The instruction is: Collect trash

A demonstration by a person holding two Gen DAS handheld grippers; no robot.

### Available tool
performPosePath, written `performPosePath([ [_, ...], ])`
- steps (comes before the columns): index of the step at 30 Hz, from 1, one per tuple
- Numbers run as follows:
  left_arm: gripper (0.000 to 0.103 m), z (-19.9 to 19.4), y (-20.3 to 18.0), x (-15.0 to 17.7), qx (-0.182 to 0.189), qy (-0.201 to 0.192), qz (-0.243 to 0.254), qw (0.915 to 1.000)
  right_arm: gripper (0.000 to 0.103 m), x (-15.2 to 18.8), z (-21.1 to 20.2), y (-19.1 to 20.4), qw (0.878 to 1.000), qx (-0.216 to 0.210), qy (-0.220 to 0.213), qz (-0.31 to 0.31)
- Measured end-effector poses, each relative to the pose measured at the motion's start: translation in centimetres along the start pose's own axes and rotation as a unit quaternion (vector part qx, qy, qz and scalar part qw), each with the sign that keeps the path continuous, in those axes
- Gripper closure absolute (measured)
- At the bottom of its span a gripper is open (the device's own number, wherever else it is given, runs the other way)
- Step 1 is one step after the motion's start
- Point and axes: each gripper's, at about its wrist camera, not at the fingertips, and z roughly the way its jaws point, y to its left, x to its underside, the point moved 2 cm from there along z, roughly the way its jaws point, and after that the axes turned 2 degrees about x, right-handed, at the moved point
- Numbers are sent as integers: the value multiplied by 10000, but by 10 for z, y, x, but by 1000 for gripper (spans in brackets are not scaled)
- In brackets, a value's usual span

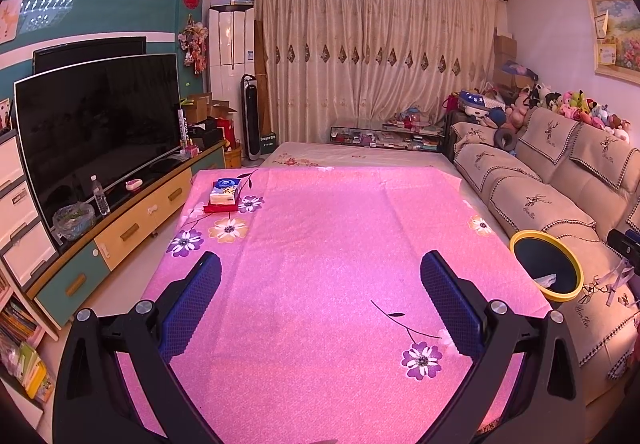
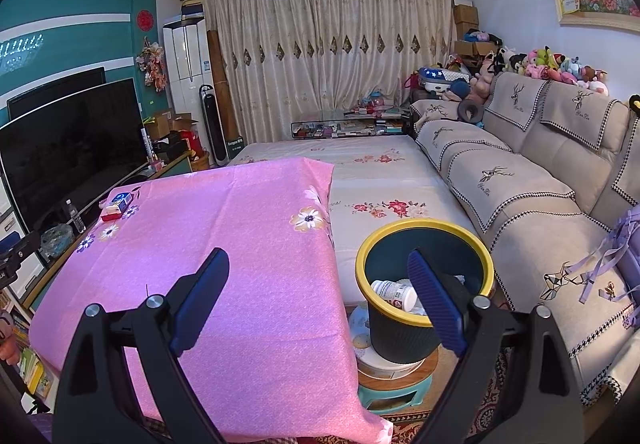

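A dark bin with a yellow rim [image 2: 424,244] stands on a small stool to the right of the table; it also shows in the left wrist view [image 1: 546,264]. A white plastic bottle [image 2: 394,294] and crumpled paper lie inside it. My right gripper [image 2: 320,276] is open and empty, with one finger over the table's right edge and the other over the bin. My left gripper [image 1: 320,272] is open and empty above the pink flowered tablecloth [image 1: 340,244].
A tissue pack on a red box [image 1: 225,196] sits at the table's far left corner. A TV stand with a TV [image 1: 100,132] runs along the left. A beige sofa [image 2: 540,196] runs along the right. A low bed [image 2: 380,172] lies beyond the table.
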Motion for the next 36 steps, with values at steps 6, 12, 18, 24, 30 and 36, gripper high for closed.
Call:
performPosePath([
  [6, 5, 2, 1, -1, 27, 12, -13, 10000, 17, 1, 0, 1, 10000, -3, 9, 0],
  [12, 5, 4, 0, 0, 89, 40, -14, 10000, 17, 5, 2, 3, 10000, -16, 37, -3],
  [18, 5, 7, 1, 1, 152, 88, -44, 9998, 17, 6, 3, 4, 10000, -33, 54, 5],
  [24, 5, 12, 0, 1, 139, 39, -12, 9999, 17, 5, 7, 3, 9999, -39, 111, 17],
  [30, 5, 65, 20, -4, 217, 646, -249, 9974, 14, -5, 30, 14, 9993, -198, 267, -165],
  [36, 5, 180, 47, -3, -396, 1446, 57, 9887, 13, -28, 124, 60, 9938, -617, 849, -375],
])
